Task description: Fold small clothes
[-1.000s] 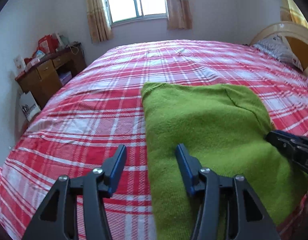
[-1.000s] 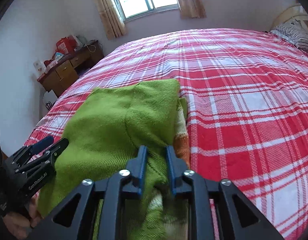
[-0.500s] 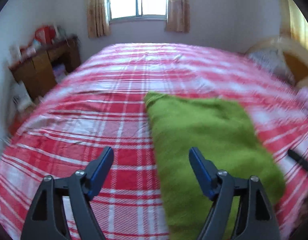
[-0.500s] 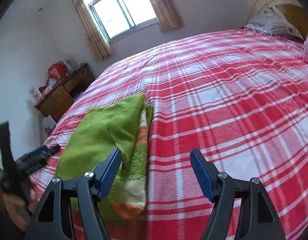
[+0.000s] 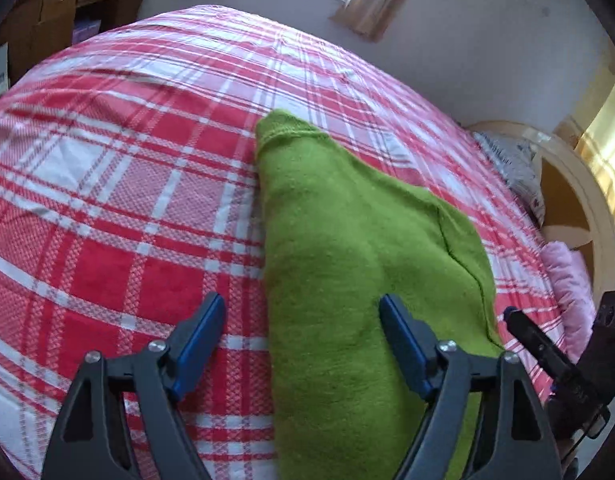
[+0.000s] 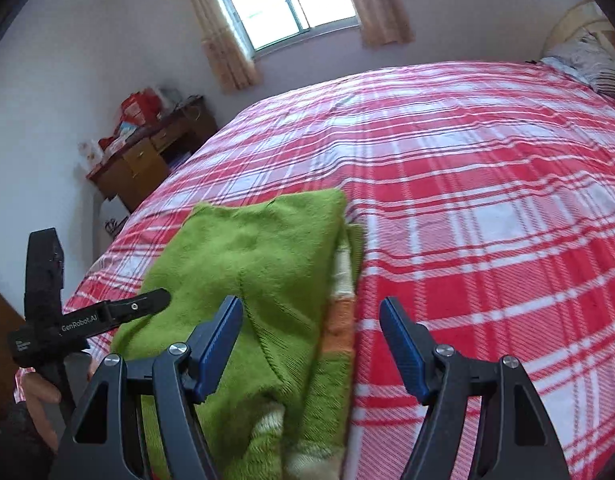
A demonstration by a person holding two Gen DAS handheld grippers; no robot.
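Lying folded on the red-and-white plaid bedspread [image 5: 119, 216] near the bed's near edge was the green knit sweater [image 5: 347, 280], a long strip with a seam running down its right side. Left gripper [image 5: 301, 322] hovered over it, jaws spread wide and holding nothing; one blue pad sat above the bedspread, the other above the knit. Right gripper [image 6: 311, 320] was likewise wide open and empty, its left finger over the sweater [image 6: 259, 264], its right finger over bare plaid [image 6: 487, 208]. From the right wrist view, orange and cream stripes showed along the sweater's right edge, under the green top layer. The left gripper appeared there at far left [image 6: 107, 312], just beside the sweater's edge. Wooden dresser [image 6: 147, 160] stood against the wall beyond the bed, cluttered on top. Patterned pillow [image 6: 587, 60] lay at the headboard end; a pink cloth [image 5: 567, 280] sat near the headboard in the left wrist view.
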